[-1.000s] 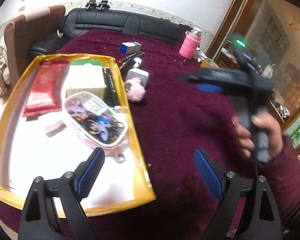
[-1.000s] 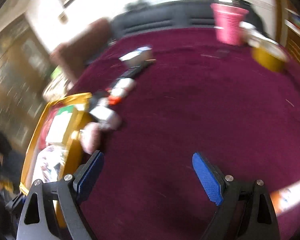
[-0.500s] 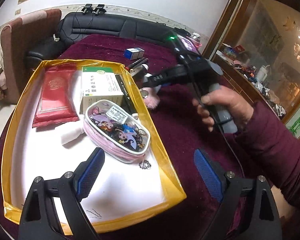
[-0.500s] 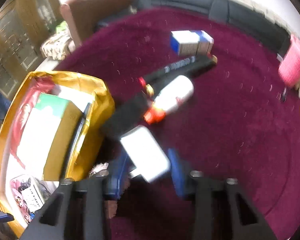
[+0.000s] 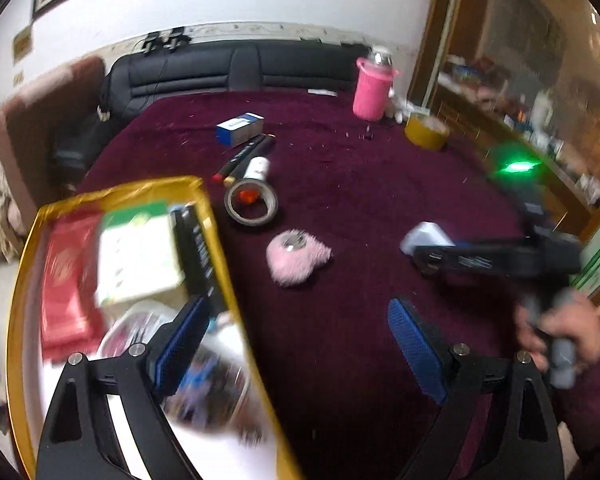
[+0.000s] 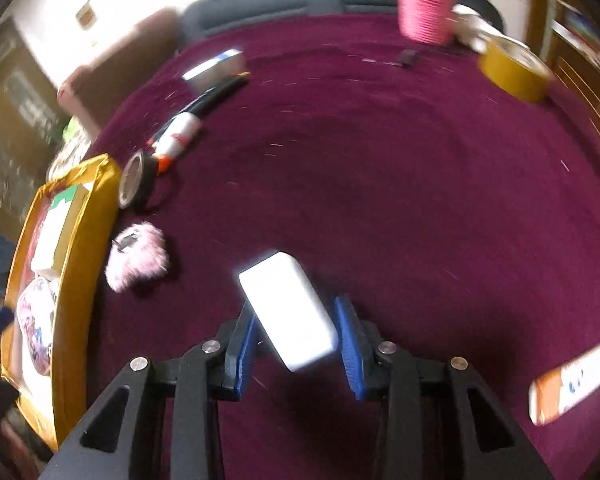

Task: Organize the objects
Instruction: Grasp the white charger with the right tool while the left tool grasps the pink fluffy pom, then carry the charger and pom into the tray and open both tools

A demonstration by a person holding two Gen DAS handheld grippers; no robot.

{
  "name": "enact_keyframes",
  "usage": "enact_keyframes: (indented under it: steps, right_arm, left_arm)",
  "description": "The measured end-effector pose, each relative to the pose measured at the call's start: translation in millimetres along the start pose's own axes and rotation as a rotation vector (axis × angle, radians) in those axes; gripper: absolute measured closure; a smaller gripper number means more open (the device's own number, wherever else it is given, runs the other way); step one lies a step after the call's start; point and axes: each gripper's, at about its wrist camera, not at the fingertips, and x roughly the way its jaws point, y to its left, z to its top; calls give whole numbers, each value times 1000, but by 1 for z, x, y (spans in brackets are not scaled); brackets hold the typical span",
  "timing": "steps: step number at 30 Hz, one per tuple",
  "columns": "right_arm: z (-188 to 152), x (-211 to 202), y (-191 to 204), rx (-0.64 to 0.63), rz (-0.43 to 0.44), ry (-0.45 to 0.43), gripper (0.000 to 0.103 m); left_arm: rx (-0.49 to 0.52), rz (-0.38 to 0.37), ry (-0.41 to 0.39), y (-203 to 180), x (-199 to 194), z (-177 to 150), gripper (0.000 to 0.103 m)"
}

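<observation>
My right gripper (image 6: 296,340) is shut on a white rectangular box (image 6: 288,312) and holds it tilted above the maroon cloth. In the left wrist view that same gripper (image 5: 440,256) hangs at the right in a person's hand, with the white box (image 5: 424,236) sticking out of it. My left gripper (image 5: 298,316) stands open with nothing between its fingers, its left finger over the rim of the gold tray (image 5: 216,248). The tray holds a red packet (image 5: 68,276), a green-and-white box (image 5: 136,256), a black case and a patterned pouch. A pink fluffy item (image 5: 296,260) lies just right of the tray.
A tape roll (image 5: 252,204), a white bottle (image 5: 258,168), dark markers (image 5: 244,156) and a blue-white box (image 5: 240,128) lie beyond the tray. A pink cup (image 5: 370,92) and a yellow tape roll (image 5: 426,132) stand far right. An orange-white item (image 6: 572,380) lies near right.
The right gripper went from open to shut on the white box beside the tray and carried it up and to the right. The left gripper swung right, off the tray's middle.
</observation>
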Motion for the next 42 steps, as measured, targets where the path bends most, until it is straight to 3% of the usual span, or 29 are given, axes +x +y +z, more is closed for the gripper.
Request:
enact_keyframes:
  steps: [5,16,22,23,24,26,29,34,42]
  right_arm:
    - [-12,-8,-31,77,89,-60,61]
    - [-18,-6,-35,103,156,-133,60]
    - [-19,-5,-35,110,165,-145,60]
    - [-19,-5,-35,109,165,-146,59]
    - [-19,-5,-34,106,162,-148,58]
    - [-20,-5,-32,99,153,-154,58]
    - [-21,-4,-29,80,135,-162,58]
    - [-22,-4,-25,51,106,-177,57]
    - [-24,-4,-23,40,93,-194,58]
  left_arm:
    - [-26,112,158,-5,64,30,13]
    - [-2,313,248,-22,118,37,13]
    - [-40,301,248,-21,124,35,15]
    - [-47,285,246,-21,123,35,23]
    - [-60,248,245,-21,123,35,39]
    - [-61,221,241,-25,119,34,57]
    - [-34,211,228,-33,115,32,64]
    - [-59,138,177,-36,88,27,66]
    - [-139,47,78,-20,14,4,65]
